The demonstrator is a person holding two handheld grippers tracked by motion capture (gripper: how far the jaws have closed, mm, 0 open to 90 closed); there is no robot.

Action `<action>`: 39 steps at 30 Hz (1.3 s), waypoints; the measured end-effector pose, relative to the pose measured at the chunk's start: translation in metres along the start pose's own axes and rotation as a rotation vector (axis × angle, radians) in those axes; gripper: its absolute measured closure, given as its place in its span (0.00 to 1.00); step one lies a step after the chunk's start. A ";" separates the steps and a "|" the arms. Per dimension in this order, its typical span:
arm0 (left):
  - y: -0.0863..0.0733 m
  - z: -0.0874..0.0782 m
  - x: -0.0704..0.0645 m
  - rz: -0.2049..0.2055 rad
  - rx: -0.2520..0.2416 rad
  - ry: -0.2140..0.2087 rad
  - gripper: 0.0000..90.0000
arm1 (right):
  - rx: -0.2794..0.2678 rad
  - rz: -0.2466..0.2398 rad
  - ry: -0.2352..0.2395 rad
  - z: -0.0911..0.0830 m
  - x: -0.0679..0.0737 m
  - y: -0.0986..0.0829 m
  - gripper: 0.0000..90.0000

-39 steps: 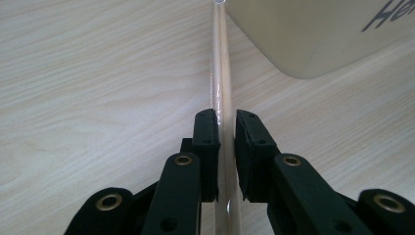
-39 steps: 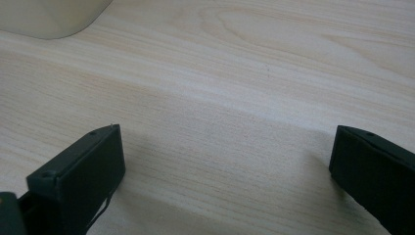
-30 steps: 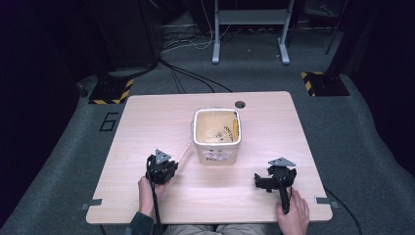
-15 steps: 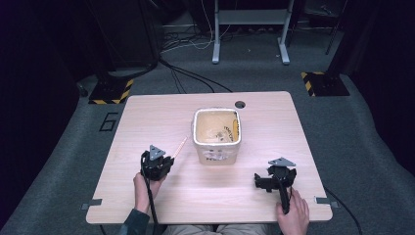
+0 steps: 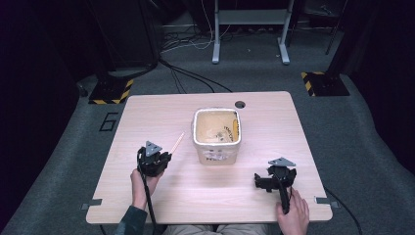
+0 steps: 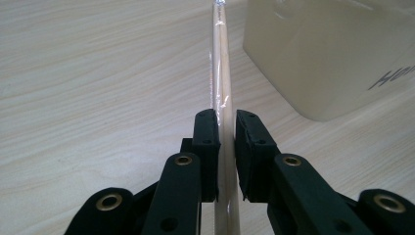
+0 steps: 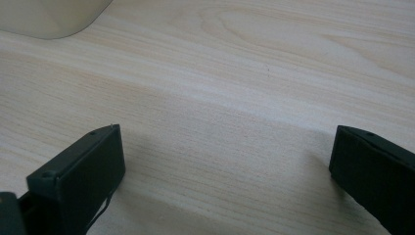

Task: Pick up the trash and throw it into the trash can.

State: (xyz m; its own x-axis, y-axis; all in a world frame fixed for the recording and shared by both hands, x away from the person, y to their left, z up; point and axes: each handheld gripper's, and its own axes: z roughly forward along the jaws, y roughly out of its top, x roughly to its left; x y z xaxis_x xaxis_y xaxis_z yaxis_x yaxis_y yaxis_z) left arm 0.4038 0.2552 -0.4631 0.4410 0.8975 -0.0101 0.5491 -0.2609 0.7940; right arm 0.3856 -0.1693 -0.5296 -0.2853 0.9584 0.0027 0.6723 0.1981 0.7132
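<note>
The left gripper [image 6: 225, 147] is clenched on a pair of wrapped chopsticks [image 6: 221, 73], which run forward along the table [image 5: 147, 112] past the left wall of the cream container [image 5: 217, 134], just beside it but apart. The right gripper [image 7: 225, 161] has its jaws spread wide over bare wood near the front right edge. Open tabletop lies between the grippers and along the left and far edges.
</note>
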 end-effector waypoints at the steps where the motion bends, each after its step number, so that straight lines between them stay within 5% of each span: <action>1: 0.001 0.000 0.000 0.001 0.001 -0.001 0.88 | 0.000 -0.001 -0.002 0.000 0.000 0.000 0.00; 39: 0.050 -0.011 0.000 0.040 -0.084 -0.012 0.88 | 0.000 -0.001 -0.002 0.000 0.000 0.000 0.00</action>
State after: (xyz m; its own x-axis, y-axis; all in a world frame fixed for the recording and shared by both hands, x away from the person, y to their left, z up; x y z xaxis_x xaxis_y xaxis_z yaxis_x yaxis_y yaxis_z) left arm 0.4231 0.2464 -0.4165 0.4701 0.8824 0.0161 0.4698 -0.2657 0.8419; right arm 0.3857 -0.1694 -0.5297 -0.2845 0.9587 0.0011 0.6723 0.1986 0.7132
